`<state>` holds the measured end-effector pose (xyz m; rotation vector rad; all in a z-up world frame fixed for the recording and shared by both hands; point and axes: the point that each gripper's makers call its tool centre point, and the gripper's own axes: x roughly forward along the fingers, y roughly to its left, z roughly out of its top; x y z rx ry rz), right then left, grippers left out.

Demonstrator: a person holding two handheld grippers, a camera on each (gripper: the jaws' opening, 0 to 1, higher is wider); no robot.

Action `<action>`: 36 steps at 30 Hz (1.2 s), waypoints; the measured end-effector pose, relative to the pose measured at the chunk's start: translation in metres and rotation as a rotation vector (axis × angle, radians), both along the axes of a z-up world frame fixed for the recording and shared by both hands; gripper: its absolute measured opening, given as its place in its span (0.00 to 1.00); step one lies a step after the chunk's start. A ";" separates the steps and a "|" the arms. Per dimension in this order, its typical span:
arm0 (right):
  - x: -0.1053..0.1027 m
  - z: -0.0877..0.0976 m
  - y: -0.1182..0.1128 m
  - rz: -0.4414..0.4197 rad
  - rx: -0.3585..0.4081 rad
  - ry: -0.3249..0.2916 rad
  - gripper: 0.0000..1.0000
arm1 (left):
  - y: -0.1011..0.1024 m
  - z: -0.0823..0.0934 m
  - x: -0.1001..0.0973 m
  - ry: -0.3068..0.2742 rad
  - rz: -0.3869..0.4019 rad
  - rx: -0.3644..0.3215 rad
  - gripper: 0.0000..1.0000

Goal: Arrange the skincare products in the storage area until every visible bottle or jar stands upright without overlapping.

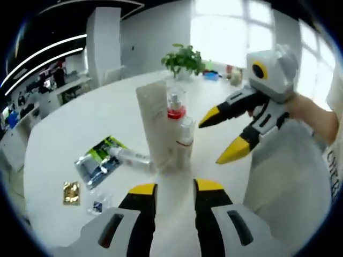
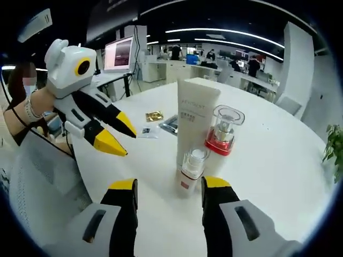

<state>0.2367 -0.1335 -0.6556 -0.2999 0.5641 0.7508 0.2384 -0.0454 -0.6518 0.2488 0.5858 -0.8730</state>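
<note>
Left gripper is spread and empty, low in front of the cluster. Right gripper likewise, jaws parted, nothing held.

Tall cream squeeze tube, clear bottle with red collar and small white pump bottle stand upright, packed close on the round white table. A clear slim bottle lies flat beside the green-black sachets.

Step looks like: stand up the lying one. Next move likely needs a side grasp, then placing it clear of the trio. Plenty of bare table around; edges well off.
</note>
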 end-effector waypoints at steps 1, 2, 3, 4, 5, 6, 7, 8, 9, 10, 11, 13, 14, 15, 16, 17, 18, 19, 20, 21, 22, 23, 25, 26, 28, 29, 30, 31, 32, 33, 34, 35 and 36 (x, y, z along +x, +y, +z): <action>0.000 0.002 0.001 -0.001 -0.001 -0.004 0.54 | 0.004 0.003 0.000 -0.008 0.010 -0.001 0.28; 0.000 0.004 0.001 -0.002 -0.002 -0.006 0.56 | 0.005 0.003 0.000 -0.009 0.009 -0.001 0.28; 0.000 0.006 0.001 -0.002 -0.002 -0.014 0.57 | 0.008 0.005 -0.001 -0.009 0.010 0.001 0.29; -0.001 0.008 0.002 -0.001 -0.003 -0.019 0.58 | 0.009 0.005 -0.002 -0.008 0.014 0.003 0.31; -0.001 0.009 0.002 0.000 -0.005 -0.019 0.60 | 0.011 0.006 -0.003 -0.006 0.022 0.006 0.33; -0.002 0.011 0.003 -0.001 -0.008 -0.022 0.62 | 0.015 0.007 -0.004 -0.009 0.032 0.006 0.37; -0.002 0.012 0.003 -0.003 -0.008 -0.028 0.64 | 0.018 0.008 -0.005 -0.012 0.036 0.004 0.39; -0.002 0.014 0.003 -0.006 -0.007 -0.035 0.65 | 0.021 0.008 -0.004 -0.016 0.041 0.003 0.41; -0.002 0.015 0.003 -0.011 -0.005 -0.038 0.68 | 0.024 0.008 -0.003 -0.023 0.051 0.002 0.44; -0.002 0.016 0.003 -0.020 -0.004 -0.038 0.70 | 0.026 0.010 -0.004 -0.035 0.064 0.006 0.48; -0.002 0.016 0.002 -0.025 -0.004 -0.035 0.72 | 0.029 0.010 -0.005 -0.037 0.071 0.009 0.53; -0.002 0.018 0.001 -0.038 0.002 -0.039 0.74 | 0.037 0.011 -0.001 -0.036 0.094 0.007 0.56; -0.001 0.018 0.001 -0.044 0.003 -0.039 0.77 | 0.038 0.013 -0.004 -0.036 0.101 0.000 0.56; -0.002 0.019 0.000 -0.048 0.004 -0.036 0.78 | 0.039 0.014 -0.004 -0.035 0.107 -0.006 0.56; -0.003 0.019 0.001 -0.044 0.006 -0.035 0.78 | 0.043 0.014 -0.004 -0.030 0.115 -0.012 0.57; -0.003 0.020 0.001 -0.043 0.007 -0.034 0.78 | 0.045 0.015 -0.005 -0.029 0.120 -0.014 0.59; -0.003 0.020 0.002 -0.045 0.009 -0.034 0.79 | 0.045 0.015 -0.006 -0.030 0.123 -0.014 0.59; -0.003 0.021 0.002 -0.046 0.010 -0.038 0.79 | 0.045 0.015 -0.007 -0.031 0.123 -0.013 0.60; -0.003 0.021 0.002 -0.041 0.006 -0.040 0.79 | 0.049 0.015 -0.007 -0.030 0.128 -0.010 0.60; -0.004 0.022 0.002 -0.042 0.004 -0.042 0.80 | 0.052 0.015 -0.006 -0.029 0.135 -0.011 0.60; -0.003 0.023 0.002 -0.047 0.003 -0.050 0.81 | 0.051 0.016 -0.009 -0.030 0.140 -0.013 0.61; -0.004 0.024 0.002 -0.049 0.003 -0.053 0.82 | 0.052 0.016 -0.010 -0.030 0.145 -0.016 0.61; -0.004 0.026 0.002 -0.053 0.009 -0.055 0.84 | 0.056 0.017 -0.008 -0.030 0.159 -0.018 0.62; -0.005 0.028 0.002 -0.054 0.012 -0.057 0.85 | 0.059 0.018 -0.010 -0.034 0.168 -0.015 0.63; -0.005 0.029 0.002 -0.057 0.017 -0.060 0.85 | 0.062 0.019 -0.012 -0.042 0.177 -0.010 0.64; -0.005 0.030 0.002 -0.055 0.016 -0.060 0.86 | 0.064 0.020 -0.013 -0.039 0.185 -0.013 0.65; -0.005 0.030 0.001 -0.052 0.011 -0.059 0.86 | 0.064 0.021 -0.014 -0.039 0.187 -0.017 0.65; -0.006 0.030 0.001 -0.052 0.005 -0.060 0.87 | 0.065 0.021 -0.015 -0.039 0.190 -0.019 0.66; -0.006 0.031 0.002 -0.052 0.003 -0.063 0.87 | 0.066 0.022 -0.016 -0.039 0.193 -0.019 0.67; -0.007 0.031 0.002 -0.050 0.003 -0.066 0.88 | 0.067 0.023 -0.018 -0.040 0.196 -0.018 0.68; -0.007 0.032 0.003 -0.049 0.003 -0.068 0.89 | 0.069 0.023 -0.018 -0.043 0.199 -0.019 0.69; -0.008 0.033 0.003 -0.047 0.002 -0.070 0.90 | 0.070 0.025 -0.018 -0.048 0.201 -0.020 0.69; -0.008 0.034 0.004 -0.048 0.000 -0.076 0.91 | 0.071 0.026 -0.019 -0.049 0.202 -0.022 0.70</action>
